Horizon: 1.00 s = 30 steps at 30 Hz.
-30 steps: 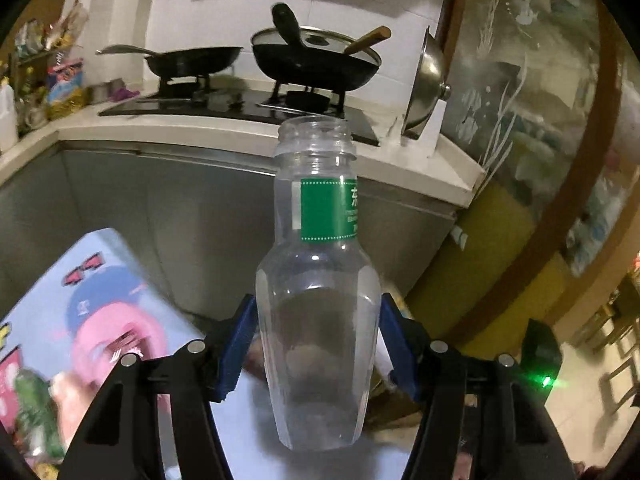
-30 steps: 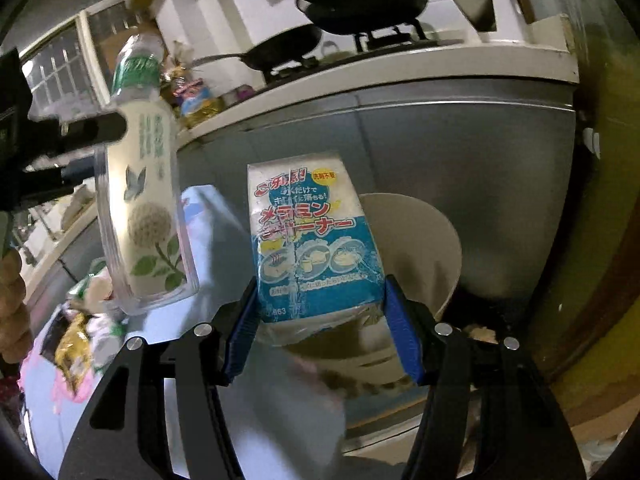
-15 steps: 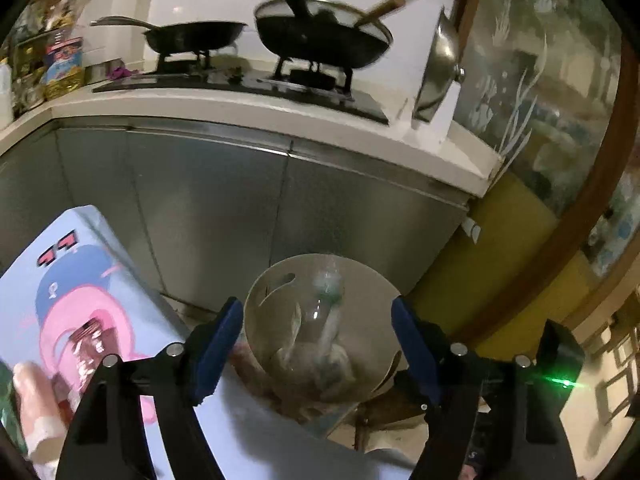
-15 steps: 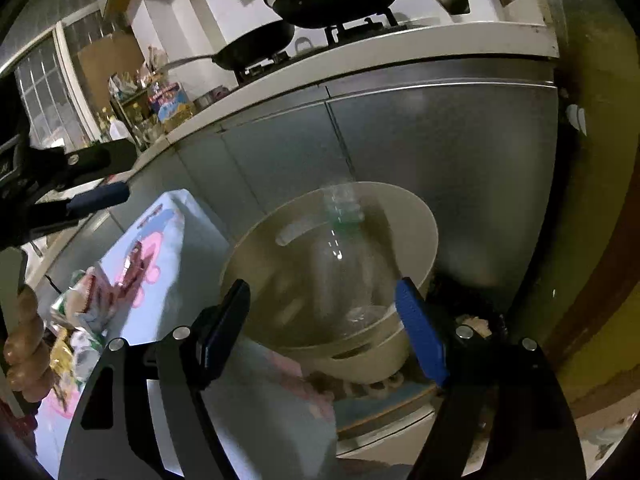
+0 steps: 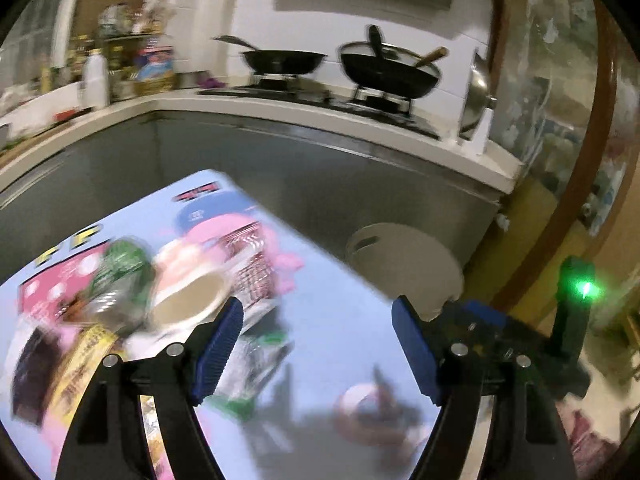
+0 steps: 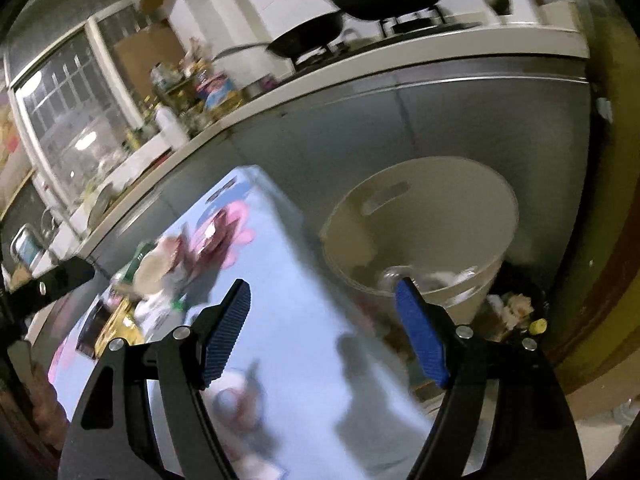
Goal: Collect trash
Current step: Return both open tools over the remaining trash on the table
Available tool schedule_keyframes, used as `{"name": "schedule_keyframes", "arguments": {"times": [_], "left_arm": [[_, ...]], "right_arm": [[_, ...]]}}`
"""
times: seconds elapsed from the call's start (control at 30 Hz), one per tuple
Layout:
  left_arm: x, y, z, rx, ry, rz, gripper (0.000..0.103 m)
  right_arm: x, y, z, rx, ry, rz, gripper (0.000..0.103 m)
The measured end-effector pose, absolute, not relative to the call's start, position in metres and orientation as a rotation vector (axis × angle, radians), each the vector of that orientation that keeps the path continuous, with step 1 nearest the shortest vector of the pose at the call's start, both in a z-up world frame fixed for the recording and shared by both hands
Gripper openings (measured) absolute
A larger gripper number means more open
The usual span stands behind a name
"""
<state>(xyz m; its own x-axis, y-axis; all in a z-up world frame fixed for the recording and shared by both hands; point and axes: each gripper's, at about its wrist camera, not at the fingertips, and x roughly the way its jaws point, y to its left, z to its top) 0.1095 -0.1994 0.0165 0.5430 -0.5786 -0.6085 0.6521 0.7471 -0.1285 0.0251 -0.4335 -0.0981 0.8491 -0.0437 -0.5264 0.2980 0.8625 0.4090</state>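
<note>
A beige round bin stands off the table's far right corner; a clear bottle lies inside it. The bin also shows in the left wrist view. My left gripper is open and empty above the table. My right gripper is open and empty over the table's right part, near the bin. Blurred trash lies on the table at left: a paper cup, a green wrapper, a red-patterned packet and a yellow packet.
The table has a light blue cartoon cloth. A steel-fronted kitchen counter with two black pans runs behind it. The other gripper's arm shows at the left of the right wrist view. Litter lies beside the bin.
Both grippers let go of their loads over the bin: the bottle and the sponge pack dropped in. Both have since swung left and back over the table, open and empty.
</note>
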Motion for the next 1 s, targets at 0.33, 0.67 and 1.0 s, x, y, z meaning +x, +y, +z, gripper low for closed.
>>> {"name": "schedule_keyframes", "arguments": {"times": [0.33,0.67,1.0], "left_arm": [[0.100,-0.078,-0.002,0.044,0.701,-0.562,0.078],[0.096,-0.003,-0.017,-0.066,0.709,-0.481,0.080],[0.080,0.023,-0.024,-0.112,0.700,-0.496,0.081]], "right_arm": [[0.043,-0.338,-0.088,0.479,0.615,-0.058,0.074],[0.054,-0.254,-0.064,0.367,0.660,0.025,0.074],[0.035,-0.224,-0.049,0.304,0.665,0.021,0.074]]}}
